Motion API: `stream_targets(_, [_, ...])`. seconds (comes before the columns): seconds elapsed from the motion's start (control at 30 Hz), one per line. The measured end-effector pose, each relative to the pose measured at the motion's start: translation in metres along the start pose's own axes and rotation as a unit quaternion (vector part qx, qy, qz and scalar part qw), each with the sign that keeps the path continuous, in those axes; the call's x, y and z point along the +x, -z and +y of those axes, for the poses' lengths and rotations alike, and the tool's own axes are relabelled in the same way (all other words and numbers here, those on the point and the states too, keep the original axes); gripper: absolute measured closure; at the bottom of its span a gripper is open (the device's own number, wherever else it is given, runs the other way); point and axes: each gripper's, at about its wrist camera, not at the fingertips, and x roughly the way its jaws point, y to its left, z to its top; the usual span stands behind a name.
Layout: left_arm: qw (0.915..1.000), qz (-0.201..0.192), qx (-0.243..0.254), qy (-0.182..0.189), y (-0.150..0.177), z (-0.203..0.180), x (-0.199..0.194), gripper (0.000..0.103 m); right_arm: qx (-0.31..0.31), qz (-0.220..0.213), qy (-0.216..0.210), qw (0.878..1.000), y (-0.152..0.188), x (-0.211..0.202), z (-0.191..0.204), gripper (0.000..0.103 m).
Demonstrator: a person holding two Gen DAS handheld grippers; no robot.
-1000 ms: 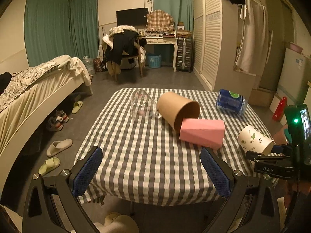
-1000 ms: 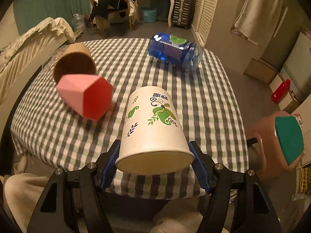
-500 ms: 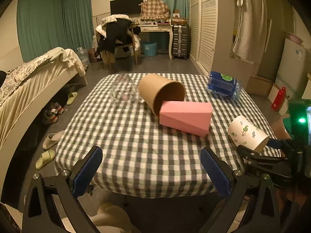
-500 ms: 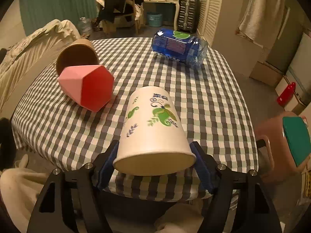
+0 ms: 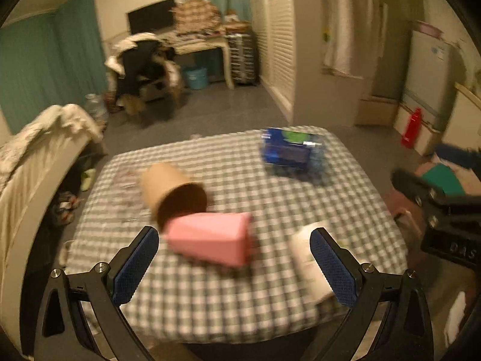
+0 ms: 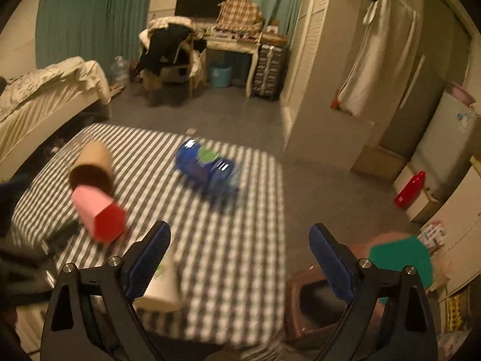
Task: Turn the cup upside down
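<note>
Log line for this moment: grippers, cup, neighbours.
left gripper: open, empty | right gripper: open, empty | white leaf-print paper cup: released, on checked tablecloth, orientation blurred | pink box against brown paper cup

text: "DAS" | on: right gripper [image 5: 460, 251] black body | other labels: blurred, unreadable

the right tongs [image 6: 239, 255] have let go; the paper cup [image 6: 162, 288] now lies on the table [image 6: 240, 225].

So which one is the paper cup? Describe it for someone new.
On the checkered table, look at the near edge, beside the pink box. The cup is white with green leaf print, unlike the plain brown cup.
</note>
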Motion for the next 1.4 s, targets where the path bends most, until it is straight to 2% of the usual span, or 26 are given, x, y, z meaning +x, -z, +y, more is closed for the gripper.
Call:
stream_targets(0.1, [0.9992,0.032,0.014,0.018,-0.005,-0.023,0.023,0.000,0.022,-0.005,0.019,1.000,0.003,0.005,-0.014,0.009])
stream_targets(0.23, [0.9963,0.079,0.020,0.026,-0.007,-0.037,0.053,0.000,0.067,0.021,0.002,0.998,0.016,0.032,-0.039,0.009])
stream_targets(0.4, [0.9928,0.115,0.012,0.030,-0.012,-0.049,0.078,0.000,0.114,0.043,-0.004,0.993,0.026,0.055,-0.060,0.009])
stream_targets(0.6, [0.9832,0.176,0.015,0.046,-0.006,-0.059,0.099,0.001,0.149,0.032,-0.021,0.988,0.030,0.053,-0.072,0.009])
stream_targets(0.7, [0.9768,0.203,0.005,0.068,-0.001,-0.060,0.107,0.011,0.158,0.026,-0.025,0.987,0.031,0.049,-0.074,0.009])
stream_targets(0.77, [0.9711,0.224,-0.003,0.082,0.001,-0.062,0.113,0.027,0.161,0.027,-0.025,0.986,0.033,0.049,-0.075,0.009])
stream_targets(0.8, [0.9679,0.235,-0.003,0.088,0.003,-0.064,0.116,0.032,0.163,0.028,-0.025,0.986,0.034,0.049,-0.077,0.009])
stream_targets(0.83, [0.9665,0.241,0.001,0.087,0.004,-0.066,0.117,0.033,0.165,0.029,-0.024,0.986,0.035,0.048,-0.078,0.009])
stream_targets(0.97, [0.9666,0.240,0.011,0.089,0.000,-0.070,0.115,0.038,0.172,0.029,-0.019,0.984,0.037,0.046,-0.083,0.009])
stream_targets(1.2, [0.9775,0.194,0.022,0.080,-0.021,-0.073,0.103,0.039,0.186,0.026,-0.018,0.982,0.038,0.046,-0.089,0.009])
stream_targets(1.3, [0.9844,0.161,0.017,0.069,-0.031,-0.072,0.100,0.039,0.187,0.026,-0.018,0.982,0.038,0.045,-0.089,0.009])
stream_targets(1.4, [0.9921,0.111,0.017,0.055,-0.040,-0.071,0.095,0.039,0.189,0.026,-0.016,0.982,0.038,0.047,-0.090,0.009])
